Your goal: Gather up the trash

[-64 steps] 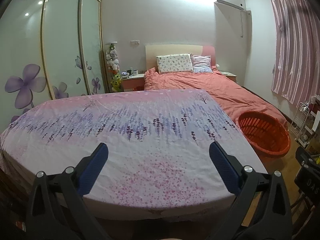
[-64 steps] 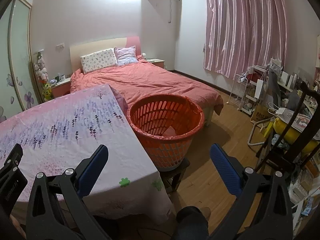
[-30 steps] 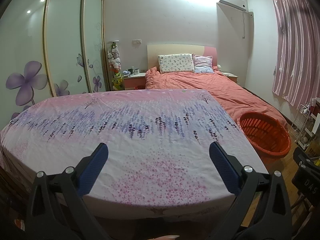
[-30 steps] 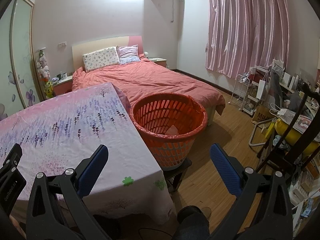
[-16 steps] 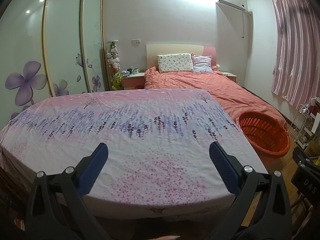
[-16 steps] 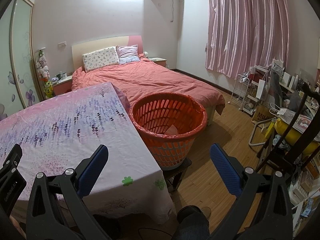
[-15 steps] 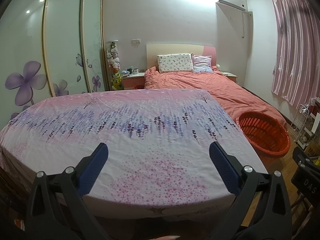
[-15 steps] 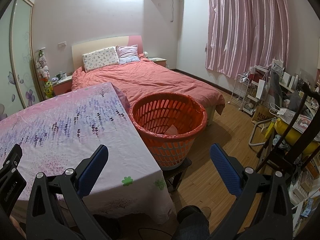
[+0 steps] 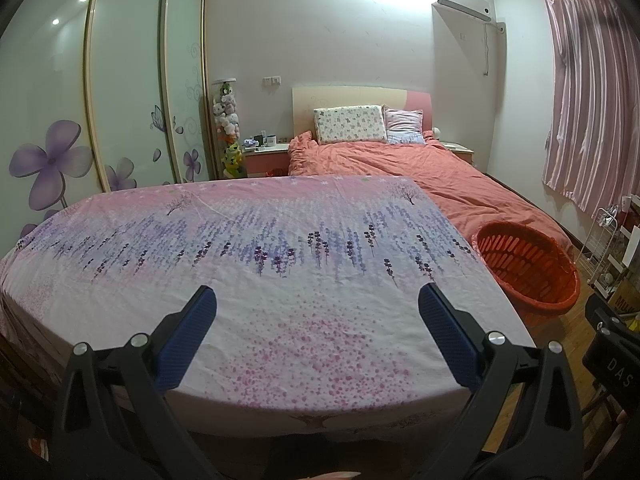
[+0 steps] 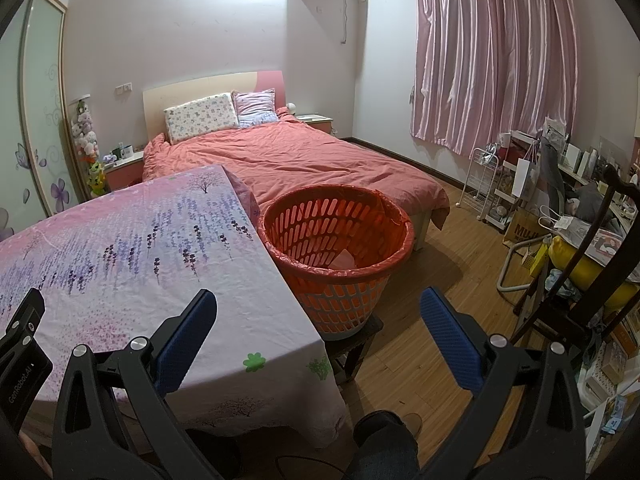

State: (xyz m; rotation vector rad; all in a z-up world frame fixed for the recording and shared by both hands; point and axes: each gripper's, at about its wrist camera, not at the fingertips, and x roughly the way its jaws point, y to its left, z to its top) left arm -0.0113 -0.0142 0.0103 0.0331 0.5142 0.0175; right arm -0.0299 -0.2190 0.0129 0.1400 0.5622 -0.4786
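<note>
A bedroom with a pink-covered bed (image 10: 292, 160) at the back and pink curtains (image 10: 492, 52) frames the work area: a table under a lavender-print cloth (image 9: 256, 264). The orange basket (image 10: 336, 248) is the landmark here. It stands on a low dark stool just beside the table's right edge, between the table and the bed, lined with a red bag.

The left gripper (image 9: 316, 316) hovers over the near part of the cloth, jaws spread wide with nothing between them. The right gripper (image 10: 318, 314) points toward the basket from the near side, jaws equally wide apart and empty.

A pale scrap (image 10: 343, 259) lies at the bottom of the basket, so at least one piece of trash seems to be collected already. The cloth beside the basket shows no loose litter in either view. The task therefore looks finished or close to it, as far as the table goes. Whether trash remains on the floor or among the cluttered shelves (image 10: 520, 184) on the far side of the basket, I cannot tell.
</note>
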